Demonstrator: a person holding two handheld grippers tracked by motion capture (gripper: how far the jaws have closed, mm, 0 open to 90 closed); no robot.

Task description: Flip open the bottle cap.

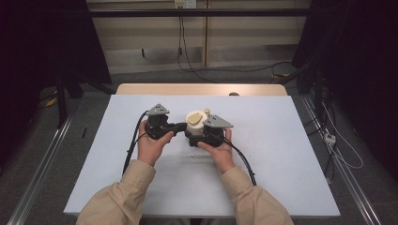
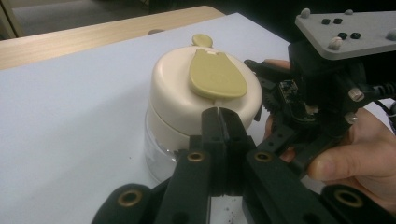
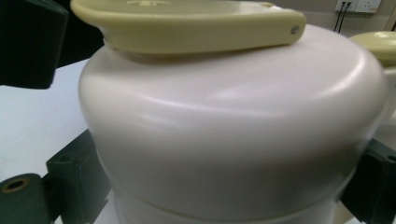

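White board covers the table (image 1: 263, 154), with a strip of bare wood at its far edge, grey floor beyond and cables trailing along the back wall. Near the middle of the table stands a small jar (image 1: 195, 123) with a clear body and a cream lid (image 2: 187, 93) that carries a flat olive-yellow flap (image 2: 215, 74) on top (a second small olive piece lies just behind the lid). The right gripper (image 1: 206, 135) has its jaws set on either side of the jar, one black jaw at each flank of the lid in the right gripper view, pressed against it. The left gripper (image 1: 180, 126) comes in from the jar's left side; in the left gripper view its two jaws are closed together with nothing between them, the tips right at the lid's lower edge. Both hands hold their grippers low over the board, close together.
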